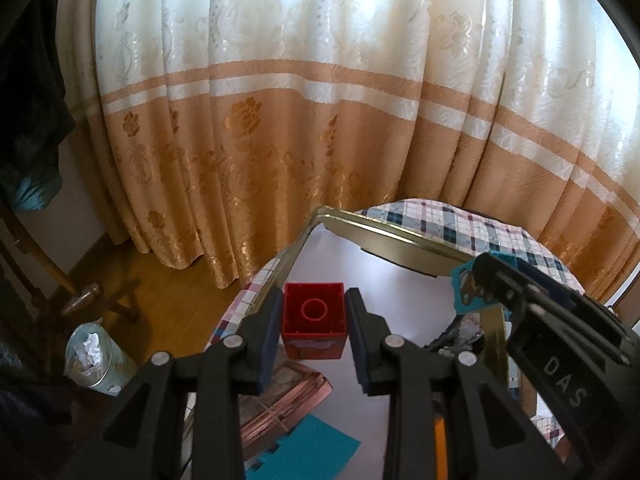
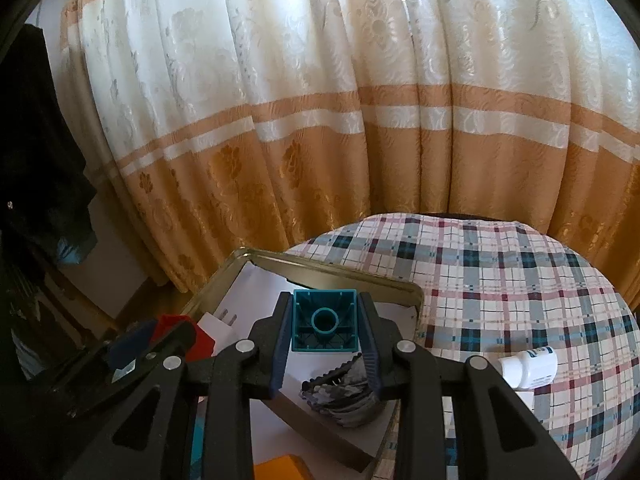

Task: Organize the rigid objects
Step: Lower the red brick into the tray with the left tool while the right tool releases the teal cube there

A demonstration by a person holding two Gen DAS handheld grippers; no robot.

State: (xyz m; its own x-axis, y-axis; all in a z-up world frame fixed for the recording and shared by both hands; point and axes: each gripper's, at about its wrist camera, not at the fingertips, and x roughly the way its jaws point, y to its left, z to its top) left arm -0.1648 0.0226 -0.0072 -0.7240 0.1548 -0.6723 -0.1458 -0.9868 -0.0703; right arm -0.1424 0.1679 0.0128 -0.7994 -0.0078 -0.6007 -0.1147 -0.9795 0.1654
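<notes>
My left gripper (image 1: pixel 313 312) is shut on a red building block (image 1: pixel 313 320), hollow underside toward the camera, held above a gold metal tin (image 1: pixel 372 236) lined with white paper. My right gripper (image 2: pixel 324 320) is shut on a teal building block (image 2: pixel 324 326), also underside toward the camera, held over the same tin (image 2: pixel 340 276). In the left wrist view the right gripper (image 1: pixel 560 320) with its teal block (image 1: pixel 466 284) shows at the right. In the right wrist view the left gripper (image 2: pixel 140 356) with the red block (image 2: pixel 196 338) shows at the left.
The tin sits on a plaid tablecloth (image 2: pixel 500 280). A white bottle (image 2: pixel 528 366) lies on the cloth at right. A dark hair clip (image 2: pixel 340 392) lies in the tin. A teal foam piece (image 1: pixel 308 452) and an orange block (image 2: pixel 280 468) are below. Curtains hang behind; a bin (image 1: pixel 96 360) stands on the floor.
</notes>
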